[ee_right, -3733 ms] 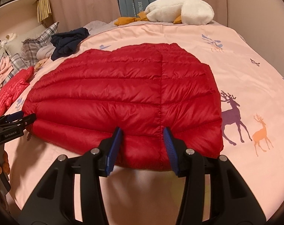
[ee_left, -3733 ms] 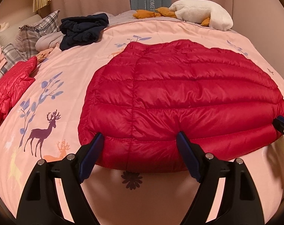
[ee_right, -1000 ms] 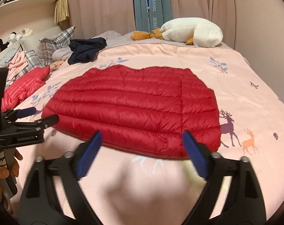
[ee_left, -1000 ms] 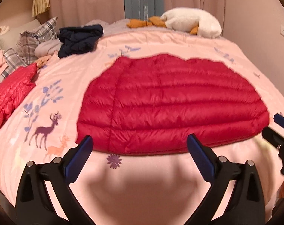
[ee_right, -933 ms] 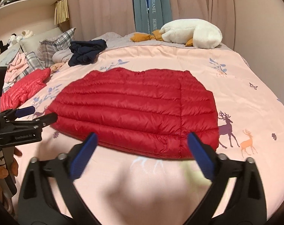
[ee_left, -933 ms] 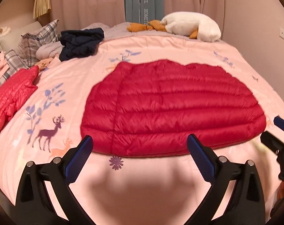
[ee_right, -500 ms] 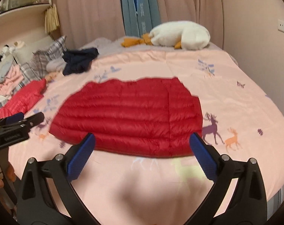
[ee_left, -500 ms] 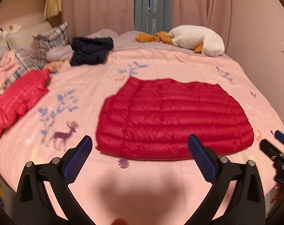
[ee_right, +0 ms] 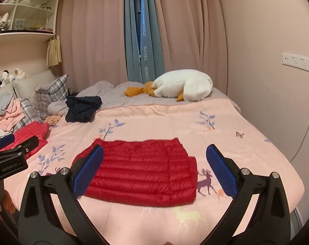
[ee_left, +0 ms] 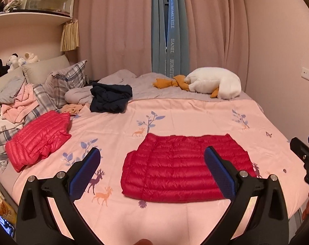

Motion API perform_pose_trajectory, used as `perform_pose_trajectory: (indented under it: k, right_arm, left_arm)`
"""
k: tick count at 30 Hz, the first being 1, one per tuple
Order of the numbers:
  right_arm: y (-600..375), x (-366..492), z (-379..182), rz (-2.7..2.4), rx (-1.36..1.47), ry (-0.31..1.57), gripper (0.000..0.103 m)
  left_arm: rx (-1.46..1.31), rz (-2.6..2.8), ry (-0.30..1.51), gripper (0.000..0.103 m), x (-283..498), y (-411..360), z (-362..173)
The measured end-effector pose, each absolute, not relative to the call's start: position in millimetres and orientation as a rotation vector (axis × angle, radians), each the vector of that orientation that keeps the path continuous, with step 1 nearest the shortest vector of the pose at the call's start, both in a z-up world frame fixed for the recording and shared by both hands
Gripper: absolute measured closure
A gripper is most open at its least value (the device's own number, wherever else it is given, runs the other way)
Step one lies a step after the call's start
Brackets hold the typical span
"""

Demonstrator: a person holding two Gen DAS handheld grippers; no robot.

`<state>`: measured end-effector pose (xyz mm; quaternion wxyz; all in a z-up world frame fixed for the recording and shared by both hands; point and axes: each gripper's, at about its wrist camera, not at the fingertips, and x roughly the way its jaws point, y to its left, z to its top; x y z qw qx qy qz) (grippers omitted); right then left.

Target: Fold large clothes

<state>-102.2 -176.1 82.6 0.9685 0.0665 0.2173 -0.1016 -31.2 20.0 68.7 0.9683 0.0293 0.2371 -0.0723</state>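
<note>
The left tongs are gaping wide and gripping nothing; the right tongs are likewise splayed and bare, both hanging above the near edge of the bed; the folded red down jacket is lying flat on the pink deer-print cover, apart from both tongs; a brighter red jacket is sitting well to its left; a navy garment and white plush goose are resting farther back.
</note>
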Motion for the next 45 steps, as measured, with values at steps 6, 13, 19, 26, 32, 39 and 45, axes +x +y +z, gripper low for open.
perform_pose_trajectory:
  k: [6, 13, 19, 26, 32, 39, 45]
  right_arm:
    - [-162, -98, 38, -0.152, 0.171, 0.576, 0.002]
    - [-146, -91, 24, -0.149, 0.142, 0.624, 0.002]
    - [-146, -87, 20, -0.146, 0.138, 0.642, 0.002]
    - [-148, -85, 19, -0.149, 0.148, 0.647, 0.002]
    - [-147, -85, 18, -0.150, 0.145, 0.651, 0.002]
    - [-146, -84, 18, -0.148, 0.147, 0.650, 0.002]
    - [-146, -85, 18, -0.149, 0.147, 0.651, 0.002]
  left_arm:
    - [0.031, -0.148, 0.603, 0.001, -29, 23, 37]
    - [0.066, -0.130, 0.634, 0.001, -30, 22, 25]
    - [0.095, -0.128, 0.652, 0.001, -28, 19, 18]
    - [0.099, -0.130, 0.661, 0.001, -25, 18, 15]
    - [0.107, -0.131, 0.668, 0.001, -24, 17, 13]
    - [0.114, -0.137, 0.671, 0.001, -24, 15, 12]
    - [0.120, -0.142, 0.672, 0.001, -26, 14, 11]
